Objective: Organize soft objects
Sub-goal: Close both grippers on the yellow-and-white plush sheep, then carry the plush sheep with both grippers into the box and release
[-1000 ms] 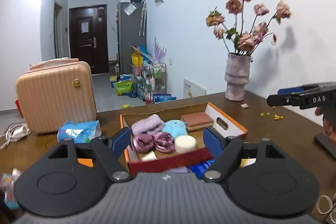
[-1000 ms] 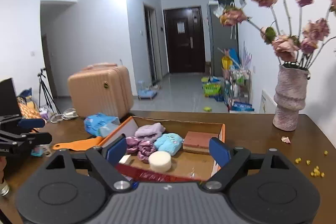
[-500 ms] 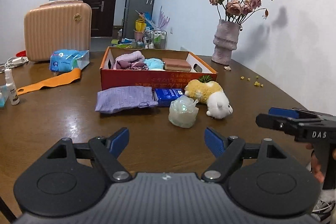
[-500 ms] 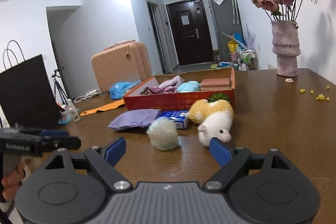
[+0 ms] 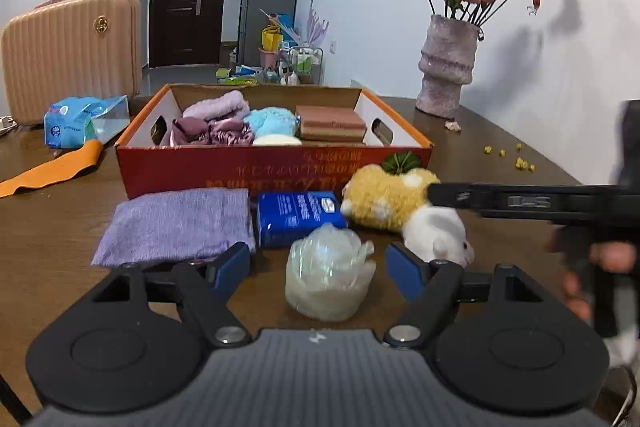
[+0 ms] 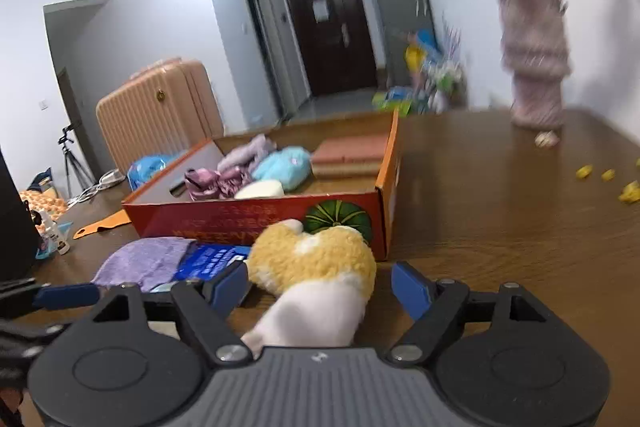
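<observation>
An orange cardboard box (image 5: 272, 167) holds several soft things: purple cloths, a blue plush, a white sponge, a brown sponge. In front of it lie a purple cloth (image 5: 180, 223), a blue tissue pack (image 5: 296, 215), a clear plastic-wrapped ball (image 5: 328, 279) and a yellow-and-white plush (image 5: 392, 203). My left gripper (image 5: 318, 267) is open with the wrapped ball between its fingers. My right gripper (image 6: 320, 287) is open around the plush (image 6: 316, 275); its fingers also reach over the plush in the left wrist view.
A vase of dried flowers (image 5: 448, 67) stands at the back right of the wooden table (image 6: 500, 211). A peach suitcase (image 5: 68, 55), a blue packet (image 5: 80, 119) and an orange strip (image 5: 48, 171) lie at the left. Yellow crumbs (image 5: 512, 155) lie at the right.
Both grippers moved forward and down toward the table. The left now straddles the wrapped ball; the right now straddles the plush.
</observation>
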The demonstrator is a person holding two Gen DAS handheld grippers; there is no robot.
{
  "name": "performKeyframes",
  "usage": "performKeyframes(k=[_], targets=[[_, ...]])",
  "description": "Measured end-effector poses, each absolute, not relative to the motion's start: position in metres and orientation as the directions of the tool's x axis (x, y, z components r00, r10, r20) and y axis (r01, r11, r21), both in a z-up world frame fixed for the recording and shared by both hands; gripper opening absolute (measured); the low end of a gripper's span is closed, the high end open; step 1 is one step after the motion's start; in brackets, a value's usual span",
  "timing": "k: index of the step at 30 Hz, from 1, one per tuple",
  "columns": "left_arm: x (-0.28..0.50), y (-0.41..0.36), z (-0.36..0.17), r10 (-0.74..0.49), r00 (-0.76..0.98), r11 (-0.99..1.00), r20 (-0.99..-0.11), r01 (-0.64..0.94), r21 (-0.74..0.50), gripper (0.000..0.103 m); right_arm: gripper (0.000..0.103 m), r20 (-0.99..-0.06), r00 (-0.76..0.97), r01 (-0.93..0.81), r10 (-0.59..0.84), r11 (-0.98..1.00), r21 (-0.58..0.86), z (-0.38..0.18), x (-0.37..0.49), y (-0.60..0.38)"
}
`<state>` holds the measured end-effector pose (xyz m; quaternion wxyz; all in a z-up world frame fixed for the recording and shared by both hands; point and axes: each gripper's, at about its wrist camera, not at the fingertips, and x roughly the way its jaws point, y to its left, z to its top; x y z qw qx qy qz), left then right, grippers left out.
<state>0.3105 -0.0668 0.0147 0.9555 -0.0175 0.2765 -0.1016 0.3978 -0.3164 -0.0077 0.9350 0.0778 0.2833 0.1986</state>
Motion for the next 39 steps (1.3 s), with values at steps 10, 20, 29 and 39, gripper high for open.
performKeyframes(k=[10, 20, 29, 39], targets=[[0.352, -0.095, 0.015, -0.322, 0.766, 0.946, -0.557, 0.290, -0.147, 0.071, 0.048, -0.518, 0.730, -0.324, 0.445, 0.894, 0.311, -0.034, 0.376, -0.332], [0.404, -0.115, -0.004, -0.482, 0.628, 0.875, -0.611, 0.384, -0.295, 0.069, 0.053, -0.517, 0.769, -0.263, 0.376, 0.923, 0.280, -0.042, 0.346, -0.340], [0.407, -0.100, 0.015, -0.554, 0.646, 0.832, -0.525, 0.406, -0.378, 0.046, 0.048, -0.435, 0.801, -0.294, 0.411, 0.904, 0.311, -0.008, 0.338, -0.338], [0.539, -0.066, 0.050, -0.497, 0.652, 0.867, -0.572, 0.339, -0.366, 0.046, 0.047, -0.476, 0.771, -0.326, 0.422, 0.905, 0.274, 0.039, 0.485, -0.296]])
